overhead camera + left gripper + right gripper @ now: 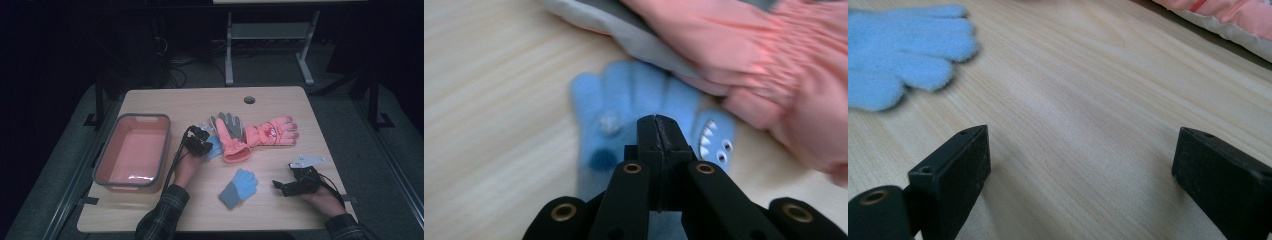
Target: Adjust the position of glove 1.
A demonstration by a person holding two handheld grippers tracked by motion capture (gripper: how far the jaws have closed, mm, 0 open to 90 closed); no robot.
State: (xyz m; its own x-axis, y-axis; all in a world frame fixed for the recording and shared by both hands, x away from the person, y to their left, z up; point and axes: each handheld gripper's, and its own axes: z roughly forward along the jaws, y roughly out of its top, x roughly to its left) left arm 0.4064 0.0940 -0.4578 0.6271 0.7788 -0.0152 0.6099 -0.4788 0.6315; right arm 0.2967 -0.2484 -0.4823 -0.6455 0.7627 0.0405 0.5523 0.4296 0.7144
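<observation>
A small blue knit glove with a shark face (624, 100) lies on the wooden table, partly tucked under a pink ski glove (749, 65). My left gripper (658, 125) is shut, its tips resting over this glove's palm; I cannot tell whether any fabric is pinched. From above, the left gripper (200, 142) sits beside that blue glove (216, 148). A second blue glove (239, 187) lies flat near the front. To its right my right gripper (280, 186) is open and points at it. Between the jaws of the right gripper (1078, 165) there is bare table, with the blue glove (903, 55) ahead on the left.
A pink basin with a grey rim (165, 145) stands at the table's left. Two pink ski gloves (232, 137) (272, 132) lie in the middle, one palm up. A cable hole (249, 99) is near the far edge. Desk legs stand beyond the table.
</observation>
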